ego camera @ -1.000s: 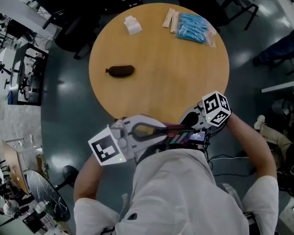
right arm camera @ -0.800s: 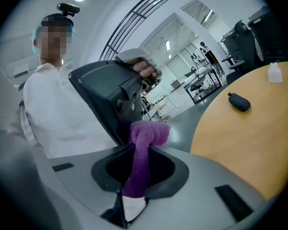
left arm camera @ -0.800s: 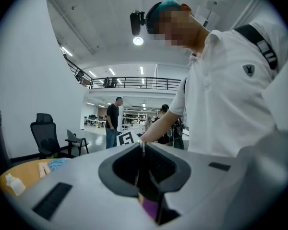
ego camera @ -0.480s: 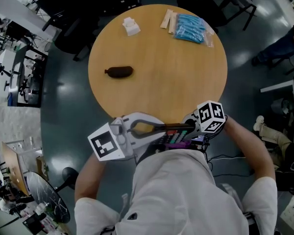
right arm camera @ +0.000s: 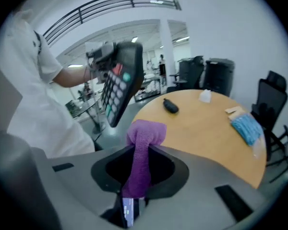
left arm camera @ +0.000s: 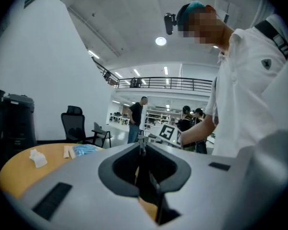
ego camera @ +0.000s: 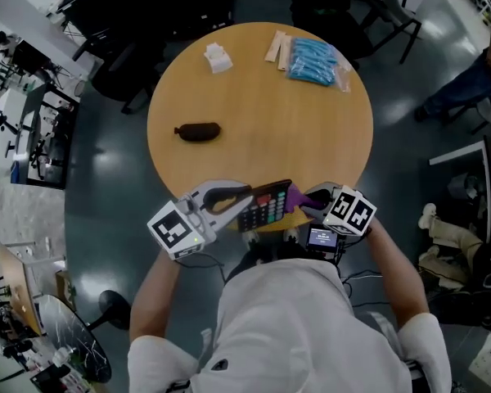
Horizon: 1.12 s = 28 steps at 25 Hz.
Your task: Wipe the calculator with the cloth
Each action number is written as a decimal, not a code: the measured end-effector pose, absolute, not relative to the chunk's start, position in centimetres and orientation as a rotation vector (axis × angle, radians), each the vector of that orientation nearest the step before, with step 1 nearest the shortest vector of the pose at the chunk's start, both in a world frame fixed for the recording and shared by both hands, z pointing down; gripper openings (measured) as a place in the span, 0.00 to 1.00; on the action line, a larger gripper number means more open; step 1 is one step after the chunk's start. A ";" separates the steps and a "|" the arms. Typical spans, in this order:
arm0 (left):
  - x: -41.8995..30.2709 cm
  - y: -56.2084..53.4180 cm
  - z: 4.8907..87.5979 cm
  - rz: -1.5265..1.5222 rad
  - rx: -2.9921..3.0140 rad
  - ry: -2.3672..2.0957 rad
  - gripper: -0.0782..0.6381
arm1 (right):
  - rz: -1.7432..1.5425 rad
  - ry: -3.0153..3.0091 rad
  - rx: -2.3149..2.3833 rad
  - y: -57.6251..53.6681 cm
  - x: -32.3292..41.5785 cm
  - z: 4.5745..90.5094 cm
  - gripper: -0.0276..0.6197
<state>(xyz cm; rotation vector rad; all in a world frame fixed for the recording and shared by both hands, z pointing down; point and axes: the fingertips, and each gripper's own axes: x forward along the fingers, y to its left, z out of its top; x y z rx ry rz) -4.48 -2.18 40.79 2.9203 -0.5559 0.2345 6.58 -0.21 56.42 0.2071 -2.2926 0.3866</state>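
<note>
Angled in from 7 o'clock, nearly level: left gripper (ego camera: 247,206), jaws clamped on the flat black calculator (ego camera: 270,205), keys facing up, over the 6 o'clock rim of the round wooden table (ego camera: 262,88). Tilted down from 5 o'clock: right gripper (ego camera: 309,204), jaws pinching a soft purple cloth (ego camera: 295,196) just beside the calculator's right end. Open wood toward 12; dark oblong lump (ego camera: 198,132) near 9.

No readable text, calculator (ego camera: 266,206) key labels too small to make out
</note>
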 end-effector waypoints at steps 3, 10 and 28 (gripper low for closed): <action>-5.6 -3.5 43.1 0.249 2.845 -0.725 0.17 | 0.389 -2.338 0.538 -2.6 6.9 54.2 0.15; -7.7 -5.1 50.3 0.250 2.479 -1.081 0.17 | 0.612 -2.311 0.985 -3.2 8.2 53.8 0.16; -7.7 -2.6 54.6 0.251 2.159 -1.348 0.17 | 0.627 -2.300 1.145 -1.7 6.9 54.9 0.15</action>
